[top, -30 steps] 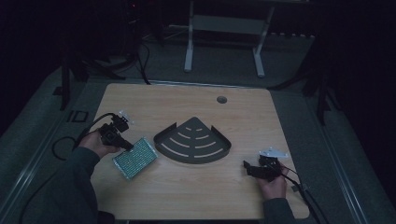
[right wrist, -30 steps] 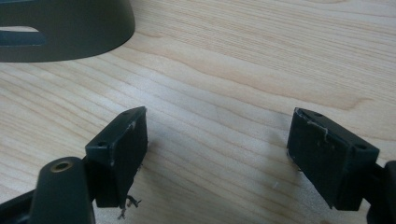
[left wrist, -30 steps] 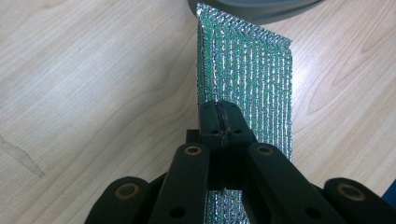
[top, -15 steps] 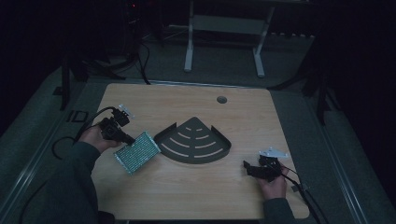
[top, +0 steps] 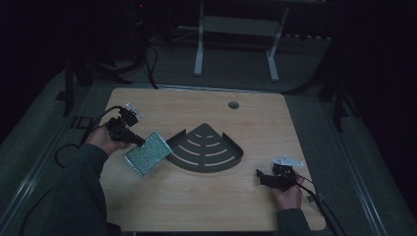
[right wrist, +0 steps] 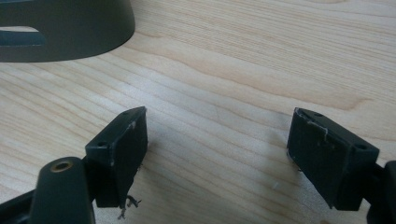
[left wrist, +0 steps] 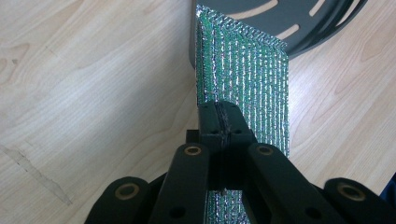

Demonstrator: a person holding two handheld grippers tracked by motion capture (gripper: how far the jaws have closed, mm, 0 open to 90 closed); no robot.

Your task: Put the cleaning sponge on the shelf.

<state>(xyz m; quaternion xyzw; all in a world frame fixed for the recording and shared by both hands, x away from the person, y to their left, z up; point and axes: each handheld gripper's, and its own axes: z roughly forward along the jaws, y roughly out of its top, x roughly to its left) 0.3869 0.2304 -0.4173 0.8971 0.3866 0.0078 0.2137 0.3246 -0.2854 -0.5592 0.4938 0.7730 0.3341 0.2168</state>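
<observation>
Over the table's left side, left gripper clamped tight on the edge of a glittery green sheet, lifted and tilted clear of the wood beside the dark fan-shaped corner shelf; right gripper resting on the table, jaws spread wide and empty. Carrying step, judged; next, ease sheet across onto shelf and release. Against the earlier frames, sheet raised off the tabletop and nearer the shelf.

Black fingers with brass-ringed pivots — dark sleeves, trailing black cables.
</observation>
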